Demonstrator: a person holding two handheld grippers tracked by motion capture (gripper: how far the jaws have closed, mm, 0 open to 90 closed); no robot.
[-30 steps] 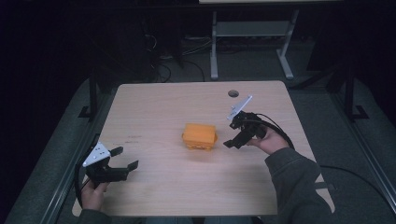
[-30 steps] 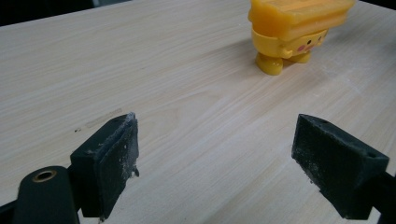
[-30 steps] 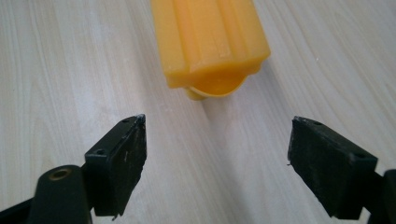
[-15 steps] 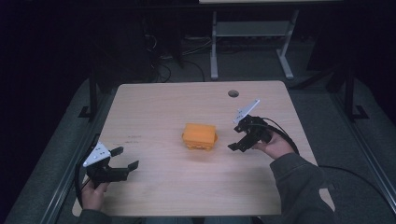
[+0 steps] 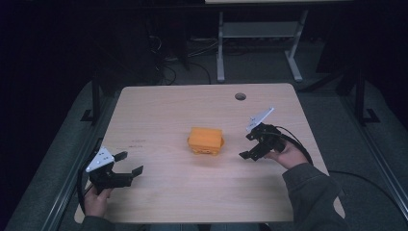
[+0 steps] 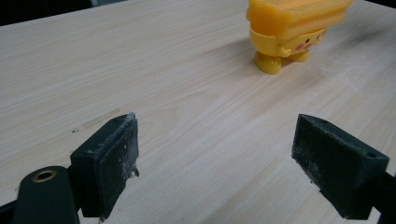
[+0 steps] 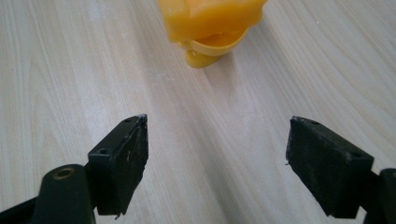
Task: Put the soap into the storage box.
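Since a second ago, my right gripper [image 5: 250, 146] has slid back from the yellow toy [image 5: 206, 140] and a little toward my side of the table: in the earliest picture its jaws sat close against the toy's right side, and now, in the high view, a strip of bare wood shows between them, with my right hand [image 5: 286, 156] lower on the wooden table [image 5: 163, 106] than it was. Its jaws are spread wide with nothing between them; in the right gripper view [image 7: 215, 161] they frame only the table's grain, and the toy [image 7: 210, 23] stands ahead of them at the top edge, apart from both pads. My left gripper [image 5: 129, 163] has not shifted at all across the three moments; it rests near the front left corner of the table, held by my left hand [image 5: 96, 202], jaws likewise spread and empty. In the left gripper view [image 6: 219, 163] the toy [image 6: 292, 30] stands well ahead and to the right, upright on its two small feet, a pink cheek mark showing on its face. The toy itself has stayed put near the middle of the table, between my two grippers but much nearer the right one. Beyond it, near the far edge, is the table's round cable hole [image 5: 240, 96].
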